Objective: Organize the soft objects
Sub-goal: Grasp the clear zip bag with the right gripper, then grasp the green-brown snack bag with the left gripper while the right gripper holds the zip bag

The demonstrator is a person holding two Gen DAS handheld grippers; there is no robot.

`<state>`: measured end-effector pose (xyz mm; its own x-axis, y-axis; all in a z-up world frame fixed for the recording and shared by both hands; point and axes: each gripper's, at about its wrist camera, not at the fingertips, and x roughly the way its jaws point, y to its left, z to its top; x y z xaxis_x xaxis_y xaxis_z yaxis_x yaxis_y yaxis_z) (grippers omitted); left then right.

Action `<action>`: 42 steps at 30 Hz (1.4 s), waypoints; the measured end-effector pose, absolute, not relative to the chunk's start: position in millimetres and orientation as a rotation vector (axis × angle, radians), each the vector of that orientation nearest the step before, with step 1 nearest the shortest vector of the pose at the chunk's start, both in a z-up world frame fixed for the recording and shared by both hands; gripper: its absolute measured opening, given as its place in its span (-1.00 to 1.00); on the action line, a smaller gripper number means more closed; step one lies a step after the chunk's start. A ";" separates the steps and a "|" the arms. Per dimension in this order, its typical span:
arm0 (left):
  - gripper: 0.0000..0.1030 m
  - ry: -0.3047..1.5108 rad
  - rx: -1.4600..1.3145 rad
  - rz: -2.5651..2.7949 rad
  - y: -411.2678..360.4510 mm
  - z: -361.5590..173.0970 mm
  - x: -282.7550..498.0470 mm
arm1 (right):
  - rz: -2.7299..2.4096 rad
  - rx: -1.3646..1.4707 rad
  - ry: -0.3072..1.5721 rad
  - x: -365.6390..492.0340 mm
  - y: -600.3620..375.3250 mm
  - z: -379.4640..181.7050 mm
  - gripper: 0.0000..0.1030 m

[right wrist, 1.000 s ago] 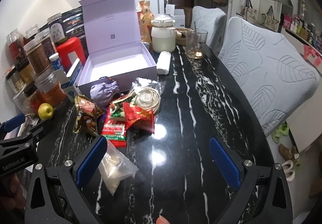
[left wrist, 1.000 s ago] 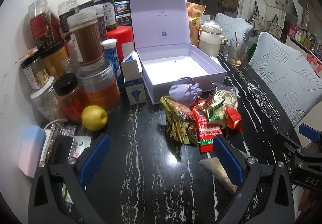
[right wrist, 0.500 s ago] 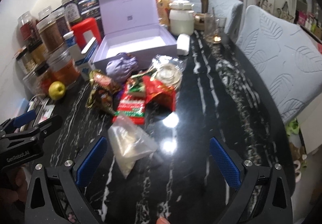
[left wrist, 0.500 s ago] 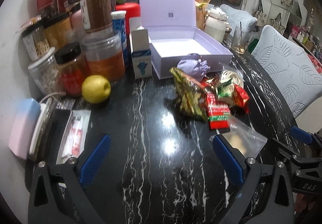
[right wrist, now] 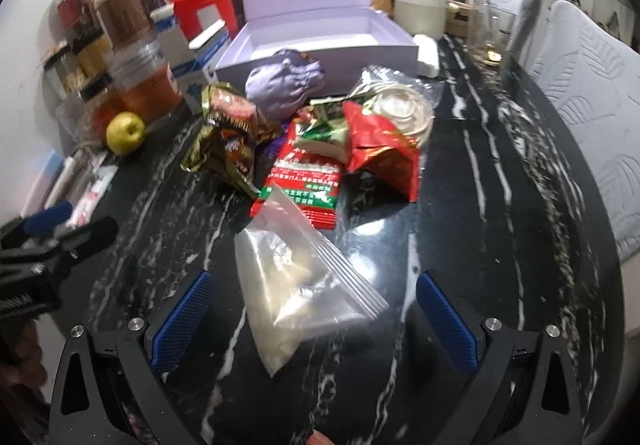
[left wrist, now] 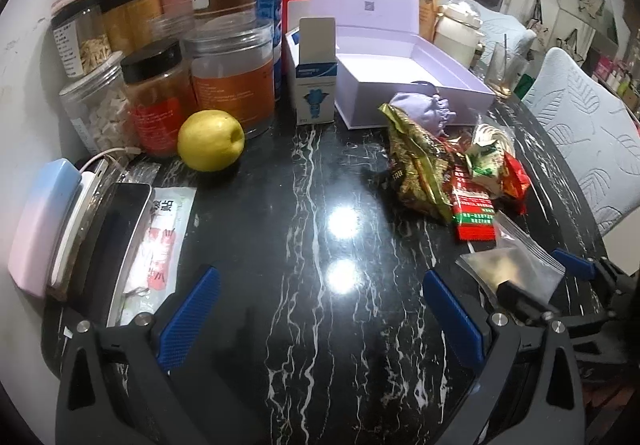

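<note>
While both grippers gape, nothing is grasped.
Right gripper [right wrist: 314,319] straddles the zip bag [right wrist: 304,277]; left gripper [left wrist: 320,313] hovers over bare tabletop [left wrist: 304,205].

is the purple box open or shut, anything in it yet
Open: the purple box has its lid upright at the back. The interior that shows looks empty.

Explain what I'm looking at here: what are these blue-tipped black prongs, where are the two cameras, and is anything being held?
No robot arm: a person holds a two-finger gripper in each hand, with a fisheye camera on each looking along its fingers. The left gripper is open over the bare black marble table. The right gripper is open, with the clear zip bag lying between its fingers, not yet pinched. Beyond lie snack packets, a purple pouch and an open lilac box. Nothing is held.
</note>
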<state>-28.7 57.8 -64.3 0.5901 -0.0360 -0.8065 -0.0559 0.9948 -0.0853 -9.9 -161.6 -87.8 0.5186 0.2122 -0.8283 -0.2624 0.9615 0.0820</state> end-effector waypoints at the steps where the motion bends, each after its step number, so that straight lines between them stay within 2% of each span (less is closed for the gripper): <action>1: 1.00 0.945 -0.108 0.014 57.6 -65.0 -26.1 | 0.291 -0.065 0.990 -8.2 -160.3 -91.1 1.00; 5: 1.00 0.939 -0.105 0.013 52.8 -62.8 -17.5 | 0.331 -0.077 1.010 -0.4 -156.4 -102.3 1.00; 6: 1.00 0.936 -0.103 0.010 51.3 -61.8 -15.5 | 0.340 -0.071 1.013 1.3 -157.0 -103.6 0.94; 8: 1.00 0.933 -0.099 0.003 47.5 -60.0 -10.7 | 0.342 -0.066 1.004 3.8 -160.3 -103.4 0.68; 10: 1.00 0.928 -0.094 0.003 43.9 -58.5 -6.3 | 0.320 -0.086 0.976 4.7 -163.7 -101.4 -0.06; 11: 1.00 0.927 -0.091 -0.002 42.0 -58.1 -3.5 | 0.319 -0.084 0.971 5.6 -167.0 -101.3 -0.06; 13: 1.00 0.929 -0.085 -0.013 36.6 -57.3 3.4 | 0.333 -0.061 0.968 6.6 -173.5 -100.8 -0.19; 34: 1.00 0.982 -0.046 -0.013 -15.9 -71.0 72.4 | 0.220 0.055 0.982 23.0 -254.8 -91.8 -0.24; 40: 0.75 1.043 -0.060 0.010 -11.8 -84.4 87.6 | 0.221 0.057 0.986 33.2 -259.0 -92.7 -0.24; 42: 0.51 1.068 -0.075 -0.013 -11.5 -91.3 91.1 | 0.220 0.042 0.981 36.2 -258.2 -92.8 -0.24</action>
